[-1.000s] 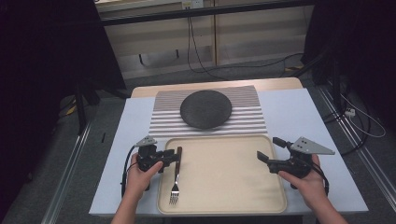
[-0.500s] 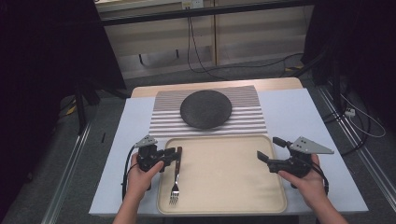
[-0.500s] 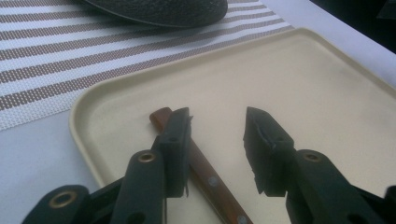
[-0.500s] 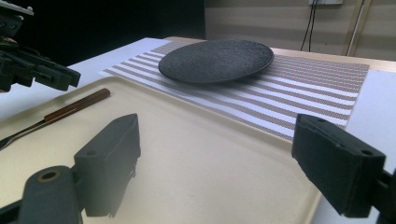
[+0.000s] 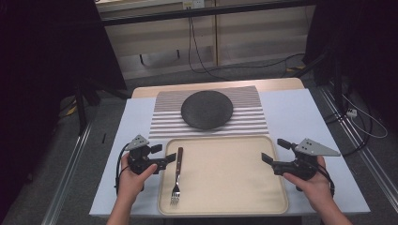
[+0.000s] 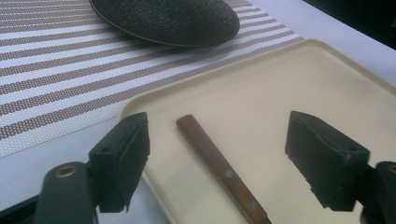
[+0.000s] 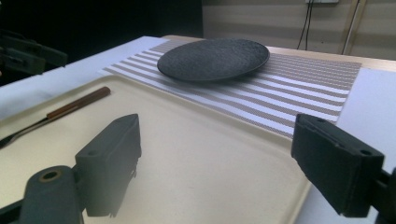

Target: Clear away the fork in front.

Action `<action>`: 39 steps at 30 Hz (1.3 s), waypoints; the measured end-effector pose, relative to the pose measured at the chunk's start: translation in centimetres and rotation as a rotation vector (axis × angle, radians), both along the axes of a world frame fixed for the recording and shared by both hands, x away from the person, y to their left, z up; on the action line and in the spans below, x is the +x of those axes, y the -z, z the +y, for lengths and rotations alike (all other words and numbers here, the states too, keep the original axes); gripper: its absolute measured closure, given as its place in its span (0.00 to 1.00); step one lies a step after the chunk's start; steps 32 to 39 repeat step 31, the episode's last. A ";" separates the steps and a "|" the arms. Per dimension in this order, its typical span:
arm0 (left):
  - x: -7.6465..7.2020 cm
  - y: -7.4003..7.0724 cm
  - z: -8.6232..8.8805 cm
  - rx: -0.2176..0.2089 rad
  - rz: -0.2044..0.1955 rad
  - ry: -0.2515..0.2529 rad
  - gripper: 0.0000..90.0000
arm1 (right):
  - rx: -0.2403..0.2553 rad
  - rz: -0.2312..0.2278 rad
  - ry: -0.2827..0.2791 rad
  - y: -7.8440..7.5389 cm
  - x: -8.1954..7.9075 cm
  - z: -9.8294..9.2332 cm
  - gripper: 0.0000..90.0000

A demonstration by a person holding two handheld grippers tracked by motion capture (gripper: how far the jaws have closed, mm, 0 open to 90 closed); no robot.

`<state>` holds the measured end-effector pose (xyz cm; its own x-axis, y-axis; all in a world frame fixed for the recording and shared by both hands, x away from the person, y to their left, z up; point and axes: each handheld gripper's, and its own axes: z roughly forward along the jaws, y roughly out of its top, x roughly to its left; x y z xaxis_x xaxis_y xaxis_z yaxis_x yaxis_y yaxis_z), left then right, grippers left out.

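A fork [image 5: 177,176] with a brown wooden handle lies along the left side of the beige tray [image 5: 225,173], tines toward the front edge. My left gripper [image 5: 164,153] is at the tray's left rim. Its jaws have just been opening and stand apart on either side of the handle [image 6: 219,170] without touching it, so the left gripper [image 6: 219,133] is open. My right gripper [image 5: 275,151] hovers open over the tray's right rim with nothing between its jaws. From the right gripper [image 7: 222,137] view, the fork [image 7: 70,108] lies across the tray [image 7: 187,154].
A dark round plate [image 5: 207,109] sits on a striped placemat [image 5: 253,119] behind the tray. The white table top [image 5: 291,112] extends on both sides. Cables run across the floor beyond the table.
The left gripper's jaws have opened off the fork handle and the hand has risen a little. The fork stays on the tray. The right gripper has not moved.
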<state>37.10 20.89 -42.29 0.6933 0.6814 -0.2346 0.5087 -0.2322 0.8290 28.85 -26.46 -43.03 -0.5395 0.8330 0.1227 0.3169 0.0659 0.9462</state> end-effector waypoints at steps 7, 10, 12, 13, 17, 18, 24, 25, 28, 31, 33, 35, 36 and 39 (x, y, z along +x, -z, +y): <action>-0.2 -0.4 0.5 -0.009 -0.009 -0.006 0.19 | -0.026 0.008 -0.004 0.0 -0.7 -0.3 0.17; -0.5 -0.3 0.9 0.014 -0.006 0.001 0.16 | -0.022 0.015 0.003 0.1 -1.0 -0.8 0.17; -0.6 -0.3 1.0 0.021 -0.010 0.012 0.15 | -0.025 0.015 0.006 0.1 -1.1 -1.0 0.17; -0.8 -0.3 1.2 0.027 -0.019 0.015 0.15 | -0.028 0.017 0.009 0.1 -1.4 -1.3 0.17; -1.2 -0.2 2.1 0.026 -0.005 0.002 0.13 | -0.018 0.016 0.024 0.4 -1.8 -1.8 0.18; -1.3 0.0 2.3 0.024 -0.003 -0.002 0.13 | -0.017 0.016 0.028 0.6 -1.8 -1.9 0.18; -1.7 0.9 3.4 0.038 -0.006 -0.022 0.12 | -0.010 0.011 0.037 0.9 -1.9 -2.2 0.18; -1.7 0.9 3.4 0.040 -0.003 -0.016 0.12 | -0.007 0.015 0.037 0.9 -1.8 -2.2 0.17; -1.7 0.7 3.6 0.009 -0.018 -0.035 0.11 | -0.015 0.019 0.037 0.9 -1.7 -2.1 0.17; -1.6 0.7 3.7 0.009 -0.025 -0.035 0.11 | -0.019 0.024 0.034 1.0 -1.6 -2.1 0.17; -1.6 0.7 3.7 0.009 -0.025 -0.035 0.11 | -0.019 0.024 0.034 1.0 -1.6 -2.1 0.17; -1.6 0.7 3.7 0.009 -0.025 -0.035 0.11 | -0.019 0.024 0.034 1.0 -1.6 -2.1 0.17; -1.6 0.7 3.7 0.009 -0.025 -0.035 0.11 | -0.019 0.024 0.034 1.0 -1.6 -2.1 0.17; -1.6 0.7 3.7 0.009 -0.025 -0.035 0.11 | -0.019 0.024 0.034 1.0 -1.6 -2.1 0.17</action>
